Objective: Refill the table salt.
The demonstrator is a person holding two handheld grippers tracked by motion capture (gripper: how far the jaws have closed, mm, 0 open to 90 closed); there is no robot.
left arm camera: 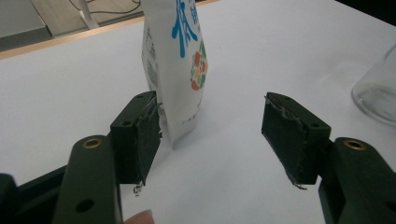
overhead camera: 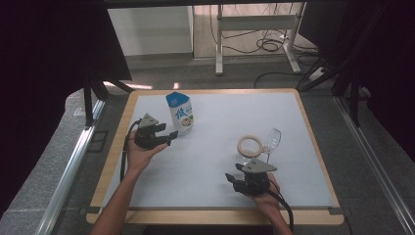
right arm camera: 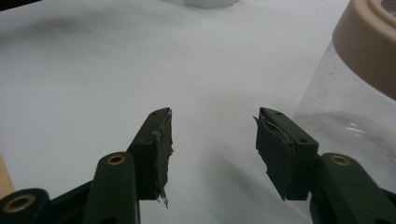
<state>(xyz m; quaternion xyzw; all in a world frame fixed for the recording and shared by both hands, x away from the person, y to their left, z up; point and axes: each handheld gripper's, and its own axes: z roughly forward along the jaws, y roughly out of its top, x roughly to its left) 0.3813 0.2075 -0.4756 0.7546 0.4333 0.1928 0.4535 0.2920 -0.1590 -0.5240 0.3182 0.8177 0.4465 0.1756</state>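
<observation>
A white milk carton with a blue top stands upright at the back left of the white table. My left gripper is open just short of it, with nothing between the pads. In the left gripper view the carton stands past the left jaw, outside the gripper. A clear glass jar with a beige rim stands right of centre. My right gripper is open near the front edge, a little left of and in front of the jar. Nothing sits inside the right gripper.
A clear stemmed glass stands right beside the jar, on its far right. A glass vessel shows at the right edge of the left gripper view. The table has a wooden border. Cables and a desk frame lie on the floor beyond.
</observation>
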